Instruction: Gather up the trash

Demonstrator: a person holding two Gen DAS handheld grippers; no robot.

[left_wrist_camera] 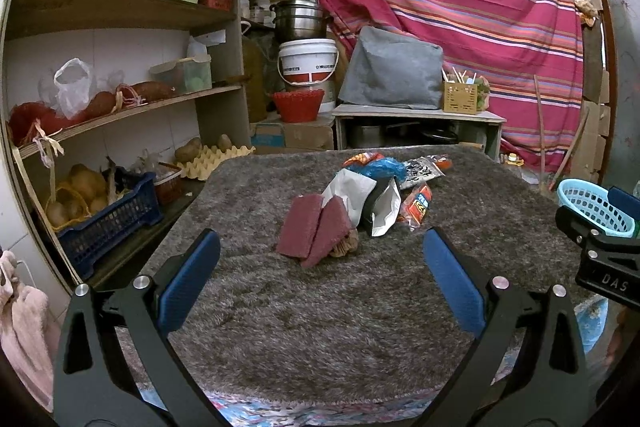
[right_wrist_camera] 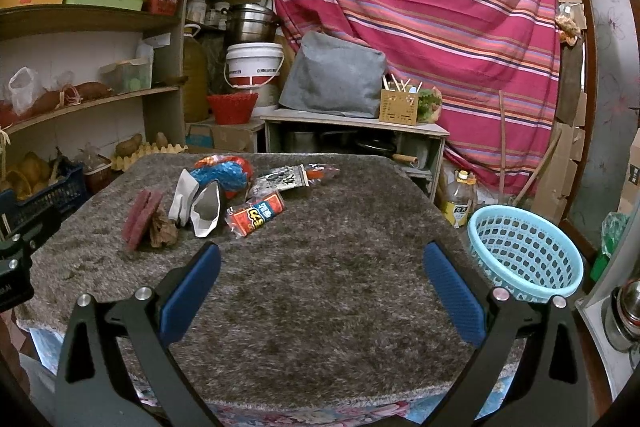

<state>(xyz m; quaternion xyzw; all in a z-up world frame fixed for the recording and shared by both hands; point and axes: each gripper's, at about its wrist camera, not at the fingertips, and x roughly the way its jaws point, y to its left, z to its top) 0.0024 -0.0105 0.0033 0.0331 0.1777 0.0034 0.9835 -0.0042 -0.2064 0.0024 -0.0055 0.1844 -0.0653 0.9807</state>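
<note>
Wrappers (right_wrist_camera: 256, 215) cluster far across rug (right_wrist_camera: 320, 287); both claws gape, basket (right_wrist_camera: 524, 251) right.

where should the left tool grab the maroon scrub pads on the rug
Grip the maroon scrub pads across their near lower edge, coming from the front and slightly above. They lean as a tilted pair against the crumpled brown paper, so that near edge is free, with bare rug before it. The left tool stands open wide enough.
</note>
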